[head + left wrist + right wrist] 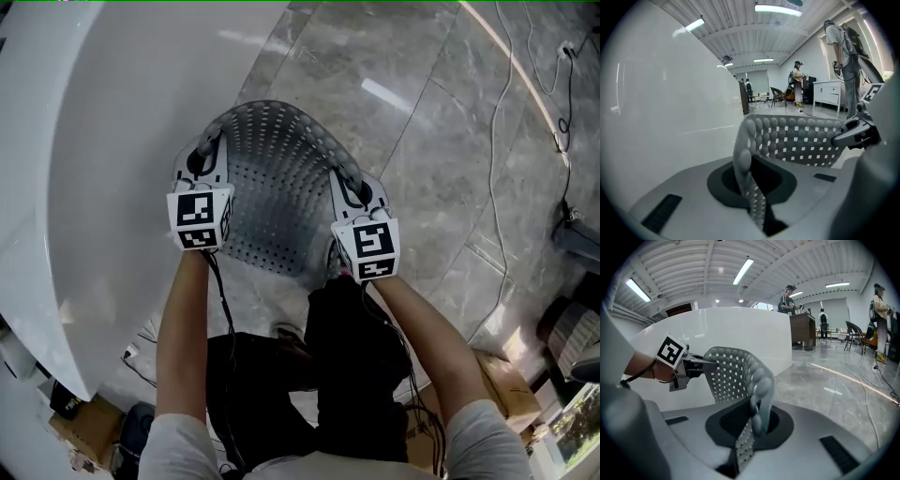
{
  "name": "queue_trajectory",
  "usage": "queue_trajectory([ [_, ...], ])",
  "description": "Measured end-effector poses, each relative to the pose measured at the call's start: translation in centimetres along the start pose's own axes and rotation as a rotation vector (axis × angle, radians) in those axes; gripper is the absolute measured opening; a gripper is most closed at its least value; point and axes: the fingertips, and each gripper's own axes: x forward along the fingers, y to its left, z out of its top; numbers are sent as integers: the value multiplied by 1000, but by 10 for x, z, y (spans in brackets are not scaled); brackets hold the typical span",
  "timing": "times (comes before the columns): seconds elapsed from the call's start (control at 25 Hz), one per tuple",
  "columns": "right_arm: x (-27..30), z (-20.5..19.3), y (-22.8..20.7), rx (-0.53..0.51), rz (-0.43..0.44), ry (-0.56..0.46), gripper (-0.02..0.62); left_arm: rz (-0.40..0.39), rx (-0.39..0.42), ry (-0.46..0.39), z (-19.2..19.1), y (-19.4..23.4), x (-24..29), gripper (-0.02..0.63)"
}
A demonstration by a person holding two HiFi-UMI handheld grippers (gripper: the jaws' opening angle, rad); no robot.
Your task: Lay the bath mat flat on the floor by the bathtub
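The grey perforated bath mat [272, 192] hangs arched between my two grippers, above the marble floor beside the white bathtub [103, 141]. My left gripper [208, 152] is shut on the mat's left edge, close to the tub wall. My right gripper [345, 184] is shut on its right edge. In the left gripper view the mat [797, 136] runs out of the pinched jaws of the left gripper [752, 190] across to the right gripper [857, 133]. The right gripper view shows the mat [733, 373] clamped in the right gripper [749, 430], with the left gripper [691, 365] beyond and the bathtub [740, 326] behind.
Cables [511, 141] trail over the grey floor [422, 94] at the right. Cardboard boxes [506, 384] sit by my feet at the lower right. People [843, 51] and a white cabinet [827, 93] stand farther off in the room.
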Motion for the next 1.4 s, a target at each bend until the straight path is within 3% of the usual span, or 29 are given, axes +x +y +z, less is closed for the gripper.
queue_trajectory([
  [0.28, 24, -26, -7, 27, -11, -65, 21, 3, 84, -70, -3, -4, 42, 31],
  [0.52, 24, -38, -16, 26, -61, -102, 21, 0, 41, -104, -8, -6, 60, 31],
  [0.68, 26, -34, -29, 88, -130, -135, 21, -56, 119, -126, 1, -12, 72, 31],
  [1.08, 45, -44, -70, 180, -219, -139, 23, -111, 152, -100, -11, -22, 104, 31],
  [1.4, 63, -53, -84, 176, -222, -125, 25, -97, 134, -86, -24, -24, 125, 31],
])
